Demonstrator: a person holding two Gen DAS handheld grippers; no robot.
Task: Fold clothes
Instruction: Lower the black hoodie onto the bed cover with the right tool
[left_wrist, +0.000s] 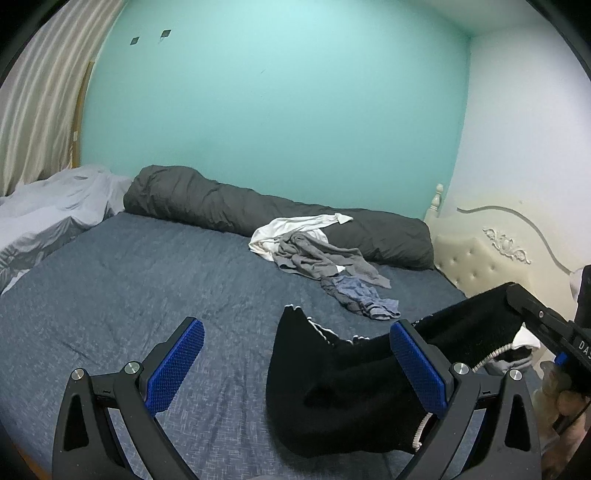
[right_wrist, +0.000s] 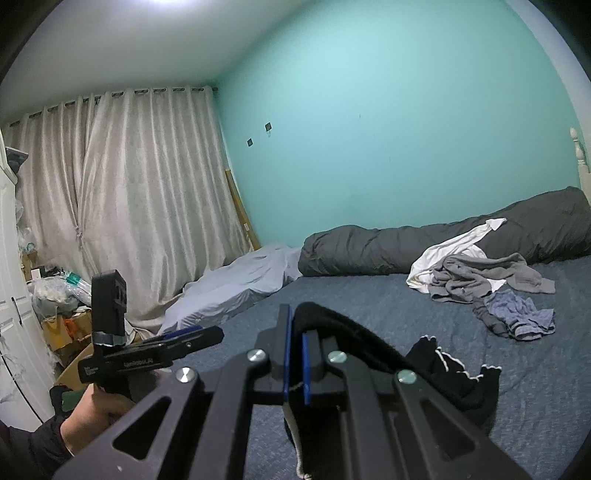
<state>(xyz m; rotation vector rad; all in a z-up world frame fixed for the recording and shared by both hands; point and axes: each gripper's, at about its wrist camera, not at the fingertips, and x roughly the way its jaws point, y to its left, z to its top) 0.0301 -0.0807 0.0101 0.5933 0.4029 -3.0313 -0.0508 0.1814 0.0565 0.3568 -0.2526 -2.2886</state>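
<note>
A black garment (left_wrist: 343, 387) with white scalloped trim hangs over the blue bed sheet (left_wrist: 147, 295). My right gripper (right_wrist: 295, 343) is shut on the black garment (right_wrist: 369, 354) and lifts one edge; it shows at the right of the left wrist view (left_wrist: 532, 310). My left gripper (left_wrist: 295, 358) is open, its right finger against the garment and nothing between the blue pads. It also shows at the left of the right wrist view (right_wrist: 195, 336), held by a hand.
A pile of white, grey and blue clothes (left_wrist: 325, 258) lies further back on the bed, against a rolled dark grey duvet (left_wrist: 258, 210). A cream headboard (left_wrist: 491, 254) is at right. Curtains (right_wrist: 129, 184) and floor clutter (right_wrist: 62, 306) stand beyond the bed.
</note>
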